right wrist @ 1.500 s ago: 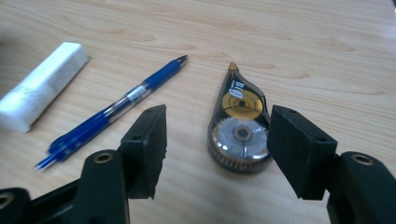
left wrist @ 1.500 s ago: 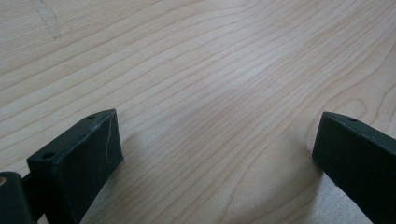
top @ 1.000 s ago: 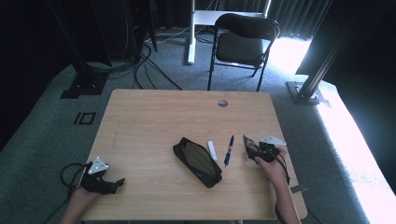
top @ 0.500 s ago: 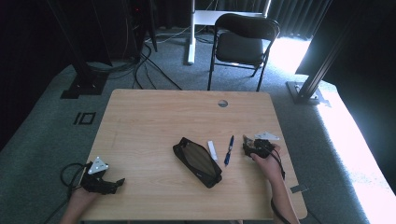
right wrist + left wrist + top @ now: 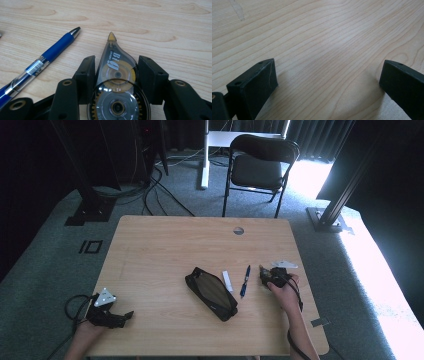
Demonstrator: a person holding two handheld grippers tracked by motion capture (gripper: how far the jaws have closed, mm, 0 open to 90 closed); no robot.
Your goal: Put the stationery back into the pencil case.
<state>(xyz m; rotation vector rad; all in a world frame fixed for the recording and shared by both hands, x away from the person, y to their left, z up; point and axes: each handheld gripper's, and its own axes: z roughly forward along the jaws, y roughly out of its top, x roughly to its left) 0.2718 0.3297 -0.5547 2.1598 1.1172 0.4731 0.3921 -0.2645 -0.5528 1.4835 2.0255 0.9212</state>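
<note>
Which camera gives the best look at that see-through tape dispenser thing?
The right gripper view: the correction tape dispenser sits close up between the right gripper's fingers, its reels and lettering plain. In the high view it is a small dark shape by the hand.

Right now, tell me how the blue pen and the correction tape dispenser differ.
The blue pen is long and slim with a blue grip; the correction tape dispenser is a squat, clear teardrop with gears inside. The pen lies free on the table; the dispenser sits between the right gripper's closing jaws. Both lie flat, tips pointing away.
</note>
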